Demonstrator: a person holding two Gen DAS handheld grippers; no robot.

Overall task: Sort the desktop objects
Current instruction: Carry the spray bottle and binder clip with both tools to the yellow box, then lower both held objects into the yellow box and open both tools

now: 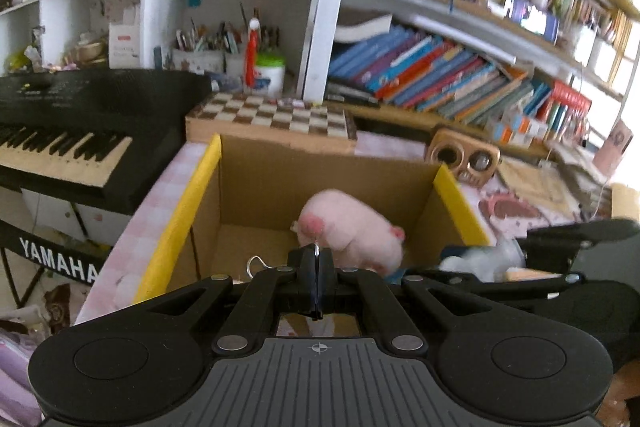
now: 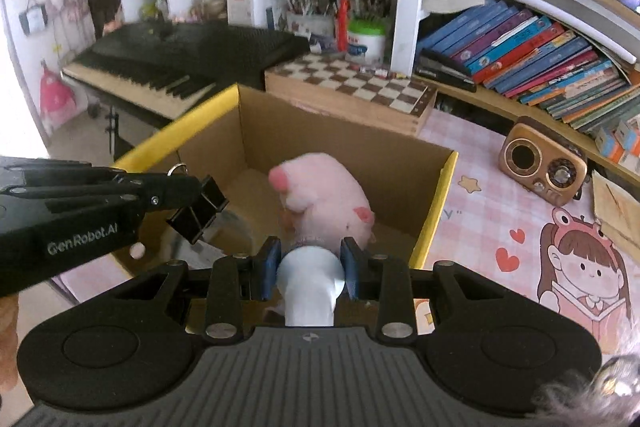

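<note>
We're hauling two finds to cardboard box (image 2: 340,147) at once. Left gripper (image 2: 192,193) jaws fully pinched on wire handle of black binder clip (image 2: 198,213), clip dangling just past tips over box. Right gripper (image 2: 310,257) jaws nearly closed, clamping white toy (image 2: 310,281) between pads. Pink plush (image 2: 324,199) lying inside box, just ahead of both jaws. Next up, guessing: easing lower over opening, spreading jaws, dropping both clear of yellow flaps.

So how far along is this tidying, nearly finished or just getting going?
Partway, I'd say. Done: a pink plush toy already lies in the cardboard box. In hand: the left gripper is shut on a black binder clip and the right gripper on a white object, both over the box. Left: releasing those. The radio still sits on the desk; whether it belongs in the box I cannot tell.
</note>
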